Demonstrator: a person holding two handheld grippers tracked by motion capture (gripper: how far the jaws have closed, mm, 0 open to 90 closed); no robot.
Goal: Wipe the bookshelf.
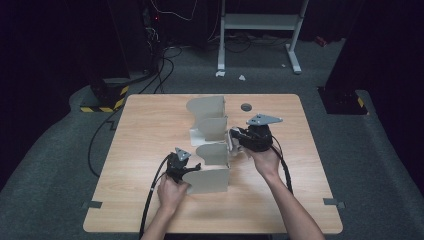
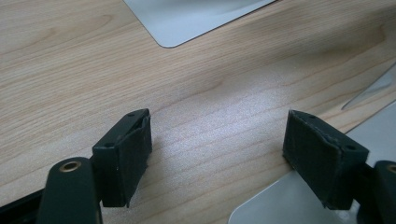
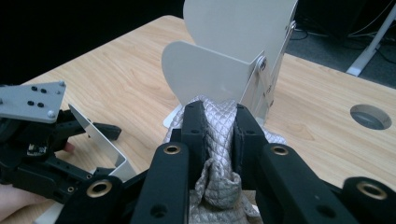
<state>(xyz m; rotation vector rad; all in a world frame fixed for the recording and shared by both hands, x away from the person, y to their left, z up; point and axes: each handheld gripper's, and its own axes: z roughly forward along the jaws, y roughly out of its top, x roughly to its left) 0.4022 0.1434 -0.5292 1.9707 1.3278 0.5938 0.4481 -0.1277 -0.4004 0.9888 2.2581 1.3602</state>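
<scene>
Left gripper (image 1: 192, 172): jaws apart, steadying rack (image 1: 210, 150) at near panel | Right gripper (image 3: 219, 133): clamped on quilted cloth (image 3: 217, 186), held beside rack's middle slots | Progress: cloth picked up, likely yet to be placed | Table (image 1: 150, 125)

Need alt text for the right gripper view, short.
The right gripper has its two black jaws shut on a bunched silver-grey quilted cloth, just in front of a pale grey metal rack of upright rounded dividers on a light wooden table. The left gripper sits at the left edge, by a low divider.
</scene>
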